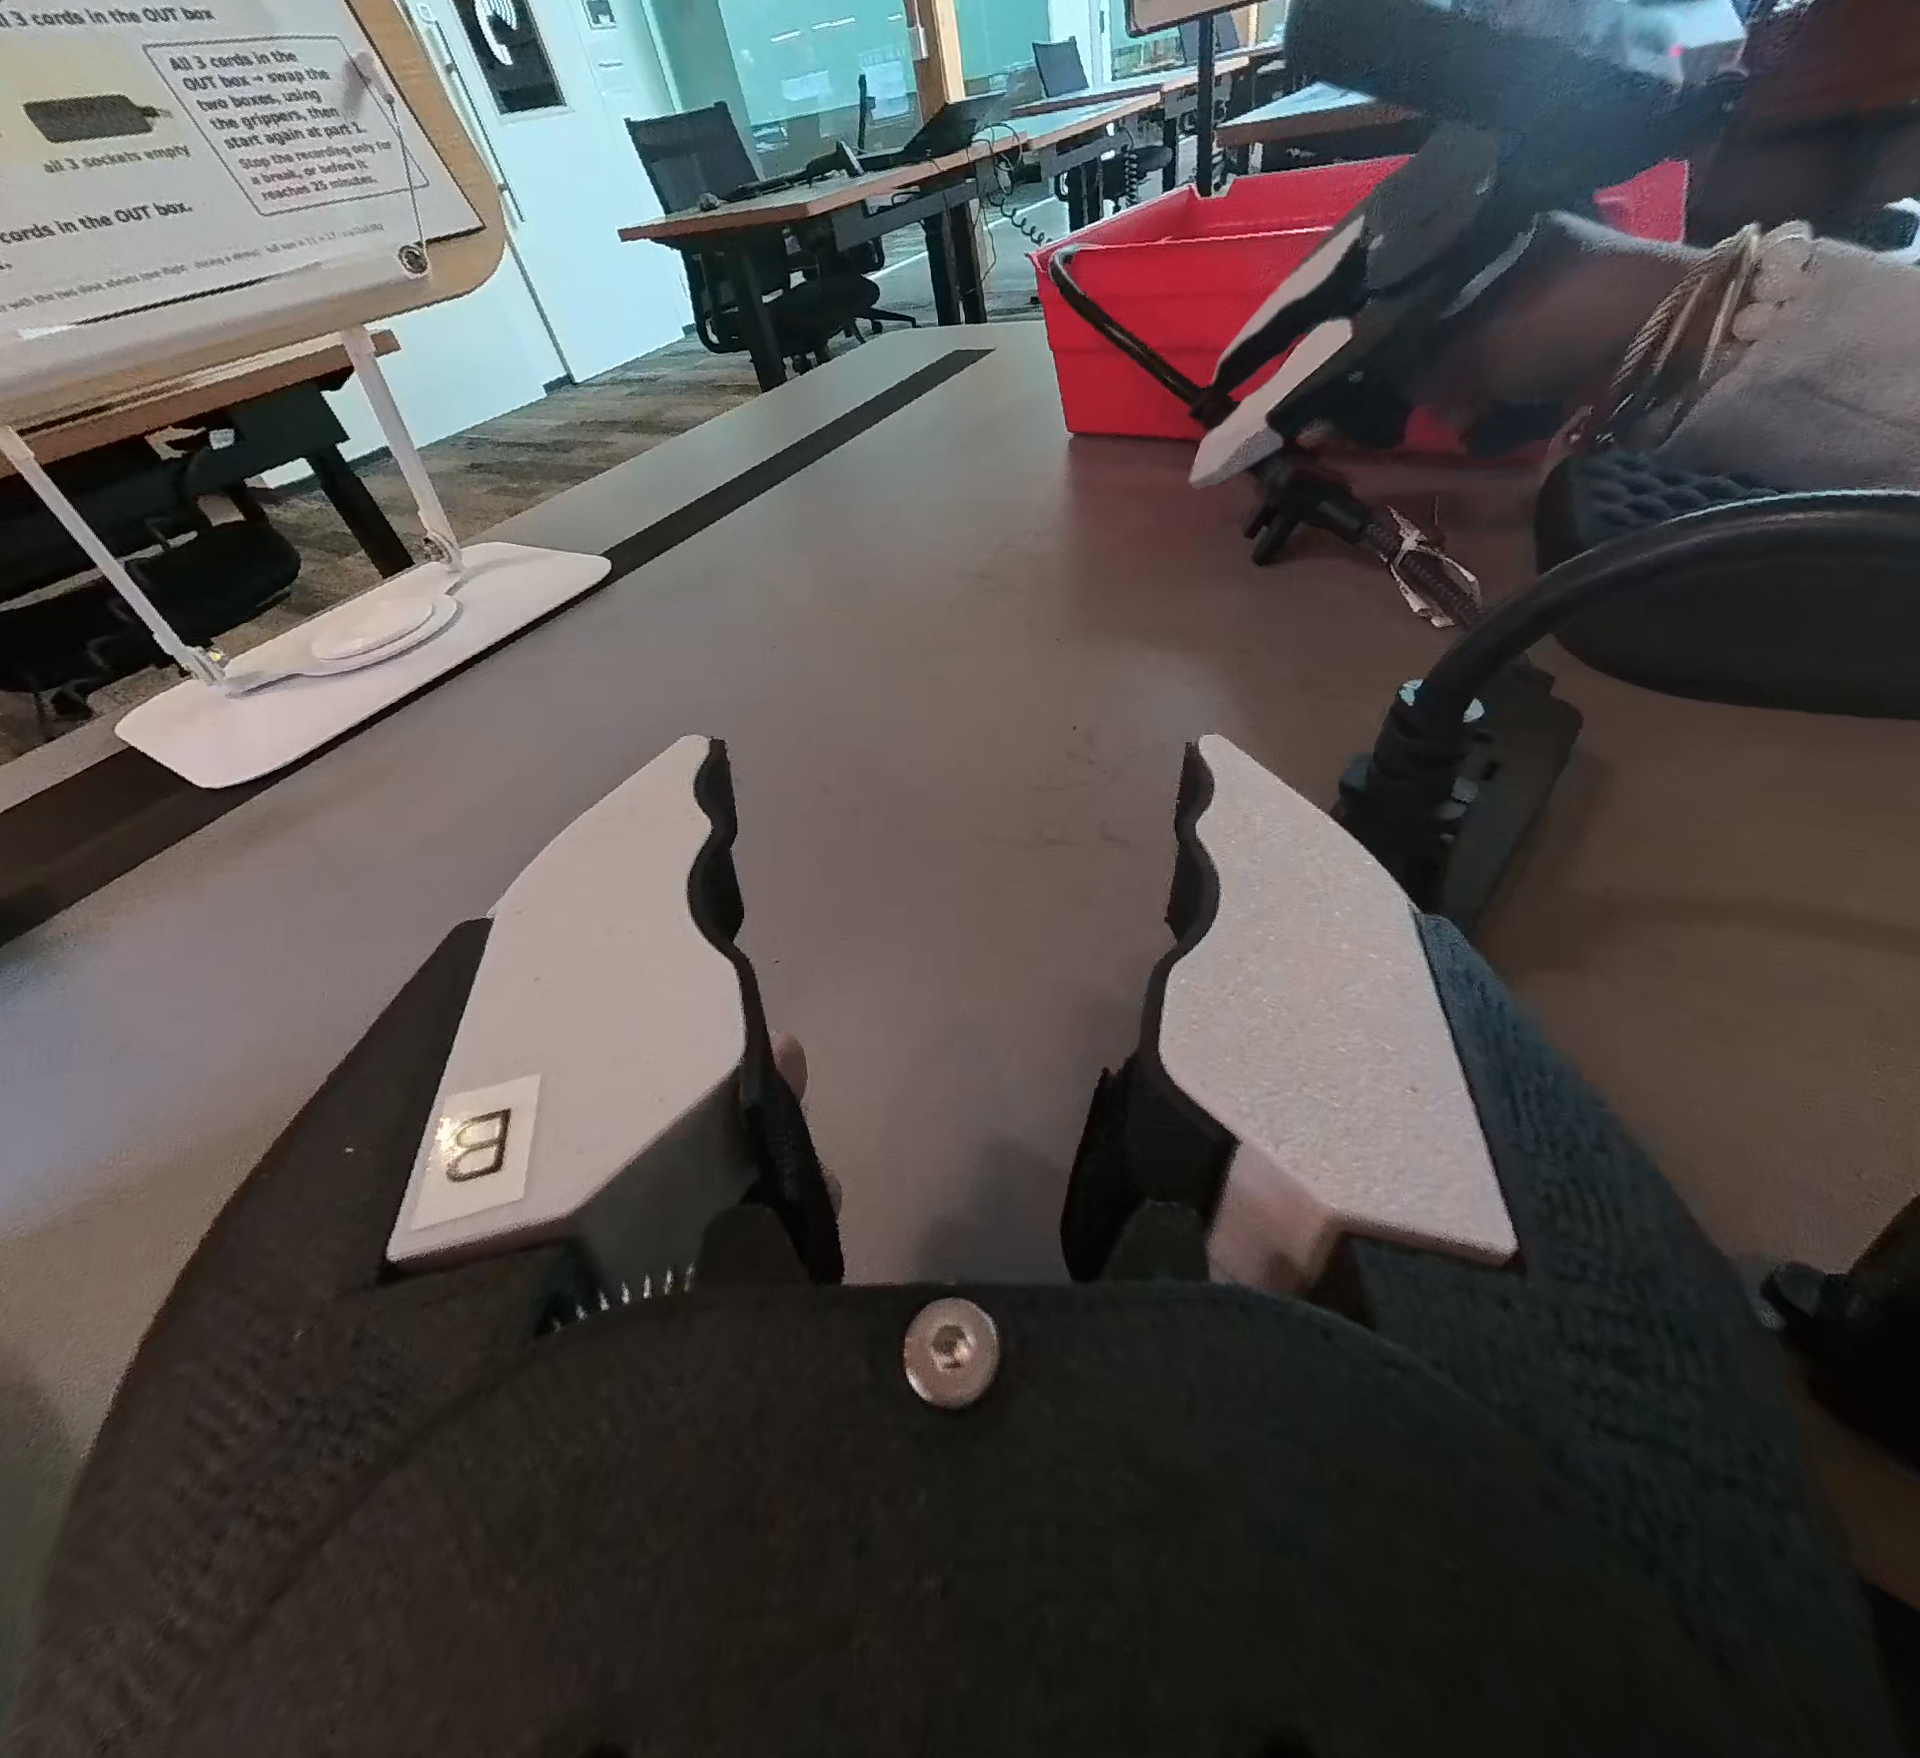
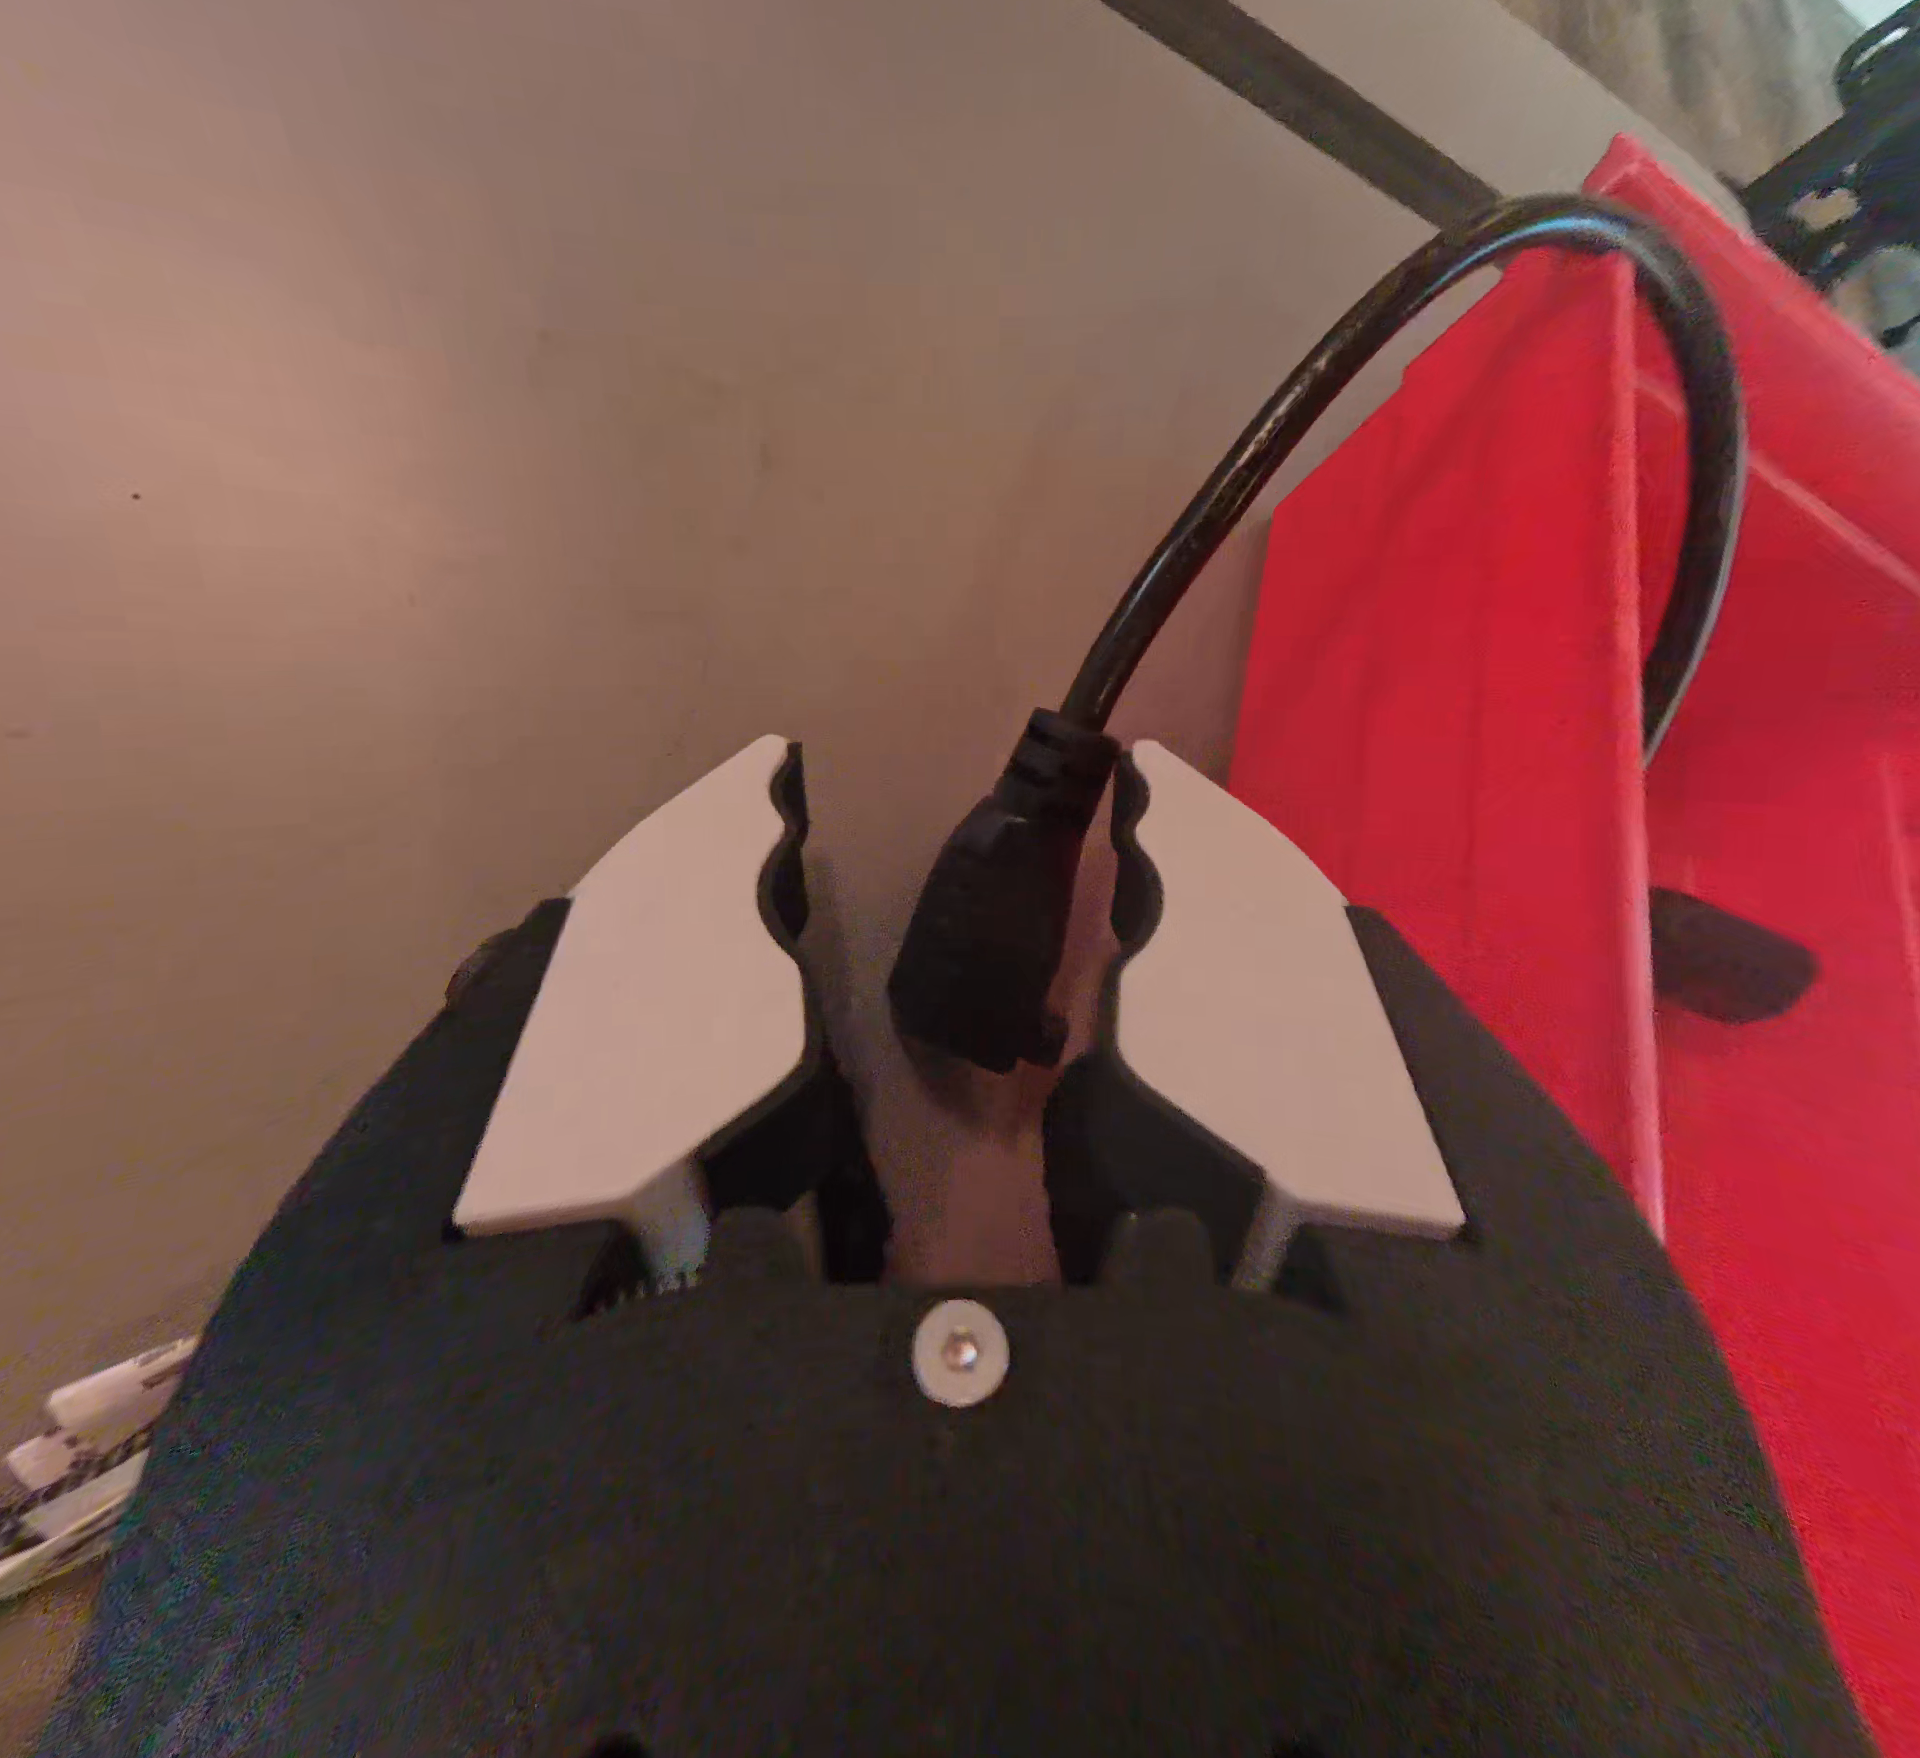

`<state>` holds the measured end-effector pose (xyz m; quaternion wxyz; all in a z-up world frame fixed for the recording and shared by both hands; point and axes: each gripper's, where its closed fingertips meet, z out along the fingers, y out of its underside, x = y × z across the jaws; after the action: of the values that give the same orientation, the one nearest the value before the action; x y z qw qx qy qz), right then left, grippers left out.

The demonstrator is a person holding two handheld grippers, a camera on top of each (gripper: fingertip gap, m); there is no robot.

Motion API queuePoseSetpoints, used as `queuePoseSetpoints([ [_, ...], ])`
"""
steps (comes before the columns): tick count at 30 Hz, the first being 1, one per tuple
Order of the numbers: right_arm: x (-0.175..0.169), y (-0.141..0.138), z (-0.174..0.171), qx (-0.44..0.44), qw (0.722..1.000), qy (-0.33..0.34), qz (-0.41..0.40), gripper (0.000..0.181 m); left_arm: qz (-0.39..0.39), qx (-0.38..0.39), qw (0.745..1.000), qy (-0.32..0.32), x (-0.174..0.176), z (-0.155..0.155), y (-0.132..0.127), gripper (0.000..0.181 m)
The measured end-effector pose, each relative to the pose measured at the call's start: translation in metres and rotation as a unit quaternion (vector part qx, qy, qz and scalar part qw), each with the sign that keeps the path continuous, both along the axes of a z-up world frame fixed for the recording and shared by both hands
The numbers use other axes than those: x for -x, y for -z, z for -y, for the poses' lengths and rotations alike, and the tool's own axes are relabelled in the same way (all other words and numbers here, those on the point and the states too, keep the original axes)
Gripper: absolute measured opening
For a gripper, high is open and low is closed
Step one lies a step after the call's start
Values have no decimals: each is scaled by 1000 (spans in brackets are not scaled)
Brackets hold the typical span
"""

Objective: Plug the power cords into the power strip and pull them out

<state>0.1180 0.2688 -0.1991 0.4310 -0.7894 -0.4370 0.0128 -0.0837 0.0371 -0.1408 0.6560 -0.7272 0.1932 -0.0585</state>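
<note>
My right gripper is open, with the black plug of a power cord between its jaws; the plug leans against the right finger and stands apart from the left one. The cord arches back over the rim of the red box. In the left wrist view the right gripper hovers low over the table beside the red box, the plug just under it. My left gripper is open and empty above the table. The black power strip's end lies just to its right.
A thick black cable curves up from the strip. A cord end with a white tag lies near the plug. An instruction board on a white stand stands at the left. A person's wrist with bracelets holds the right gripper.
</note>
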Motion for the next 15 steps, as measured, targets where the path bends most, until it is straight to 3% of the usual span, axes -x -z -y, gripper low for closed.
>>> queuePoseSetpoints([
  [9,-1,8,0,33,999,6,-22,57,3,2,1000,3,-1,1,0,81],
  [15,-9,5,-7,10,1000,19,-13,29,2,9,1000,6,-2,1,3,81],
])
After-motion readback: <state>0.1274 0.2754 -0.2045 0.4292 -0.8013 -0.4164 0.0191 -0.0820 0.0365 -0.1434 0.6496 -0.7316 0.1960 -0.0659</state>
